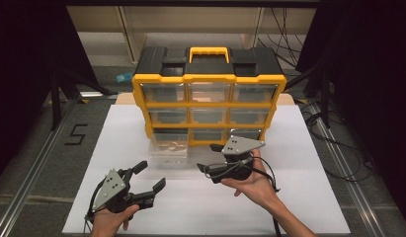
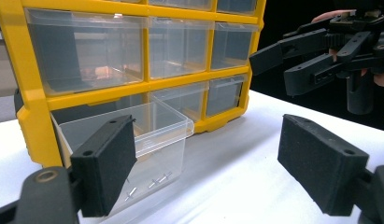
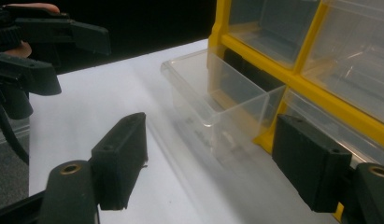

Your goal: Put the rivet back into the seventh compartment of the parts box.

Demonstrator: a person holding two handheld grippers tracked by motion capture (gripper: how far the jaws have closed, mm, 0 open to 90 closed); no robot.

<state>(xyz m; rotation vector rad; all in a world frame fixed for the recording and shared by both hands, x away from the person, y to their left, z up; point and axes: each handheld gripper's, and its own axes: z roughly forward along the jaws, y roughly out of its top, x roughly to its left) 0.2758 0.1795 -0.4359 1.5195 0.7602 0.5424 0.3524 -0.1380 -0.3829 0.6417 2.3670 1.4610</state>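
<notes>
1. The drawer [image 1: 168, 144] sat pulled out of the bottom row of the organizer [image 1: 209, 94], left of centre in the high view; small metal pins [image 2: 154, 182] lay on its floor.
2. The left gripper [image 1: 150, 177], lower left of the frame, had its fingers [image 2: 105, 168] spread wide, holding nothing.
3. The right gripper [image 1: 204, 162], centre frame, also stood with fingers [image 3: 119, 158] apart and empty, just right of the drawer.
4. Risk, as I judged it: the clear drawer was light and hung out of its slot — a sideways nudge from the right gripper could tip it free and spill the pins.
5. A squeeze on its thin wall might flex it and slip.
6. The desk [image 1: 289, 197] was a white sheet, smooth; pins would roll.
7. Around it: grey floor, cables [image 1: 339, 153] at right, dark curtains — a "5" [image 1: 75, 134] was taped at left.
</notes>
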